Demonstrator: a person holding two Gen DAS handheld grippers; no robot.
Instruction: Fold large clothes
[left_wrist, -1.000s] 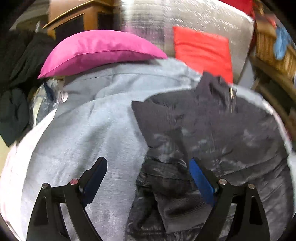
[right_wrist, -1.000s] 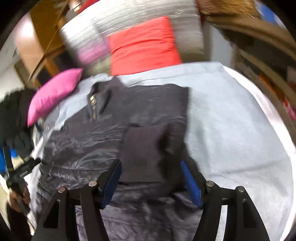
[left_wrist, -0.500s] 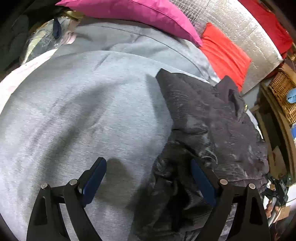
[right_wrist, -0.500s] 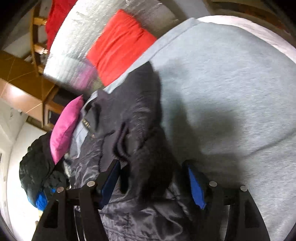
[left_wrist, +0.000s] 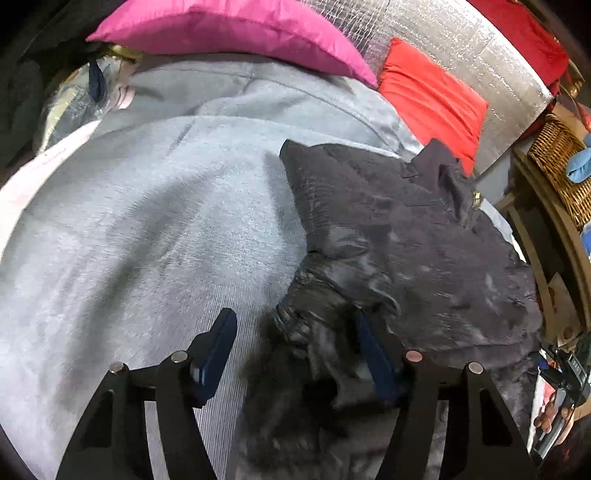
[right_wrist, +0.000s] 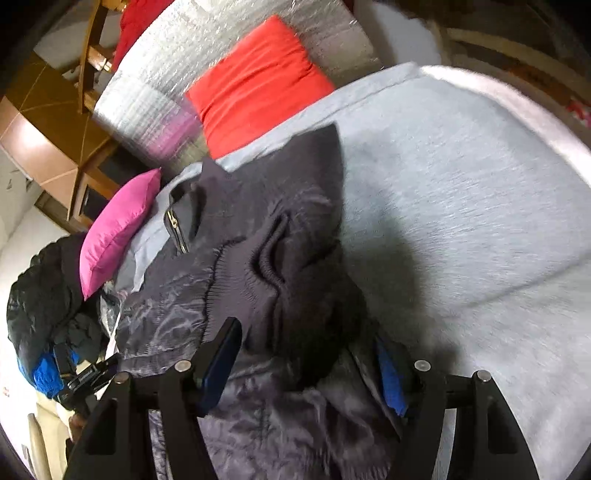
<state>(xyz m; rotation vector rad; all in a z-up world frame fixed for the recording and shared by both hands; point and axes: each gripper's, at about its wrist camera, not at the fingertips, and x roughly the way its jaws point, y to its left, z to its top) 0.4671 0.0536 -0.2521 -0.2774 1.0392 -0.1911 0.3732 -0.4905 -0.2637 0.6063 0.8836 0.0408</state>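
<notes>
A dark grey padded jacket (left_wrist: 406, 243) lies on a light grey bed cover (left_wrist: 147, 240), collar and zip toward the pillows, both sleeves folded over its body. My left gripper (left_wrist: 295, 347) is open, its jaws wide apart around the bunched lower left edge of the jacket. In the right wrist view the jacket (right_wrist: 258, 229) shows a ribbed cuff lying on its front. My right gripper (right_wrist: 310, 354) is open, its jaws standing on either side of the jacket's lower right part, with the right pad partly hidden by cloth.
A pink pillow (left_wrist: 229, 33) and a red pillow (left_wrist: 432, 99) lie at the head of the bed against a silver padded board (left_wrist: 461, 48). A wicker basket (left_wrist: 557, 162) stands at the right. Dark clothes (right_wrist: 48, 295) are piled at the bed's left side.
Both grippers have dropped closer to the jacket's lower edge. The cameras tilted, and cloth now bunches between each pair of jaws. Both stay open.
</notes>
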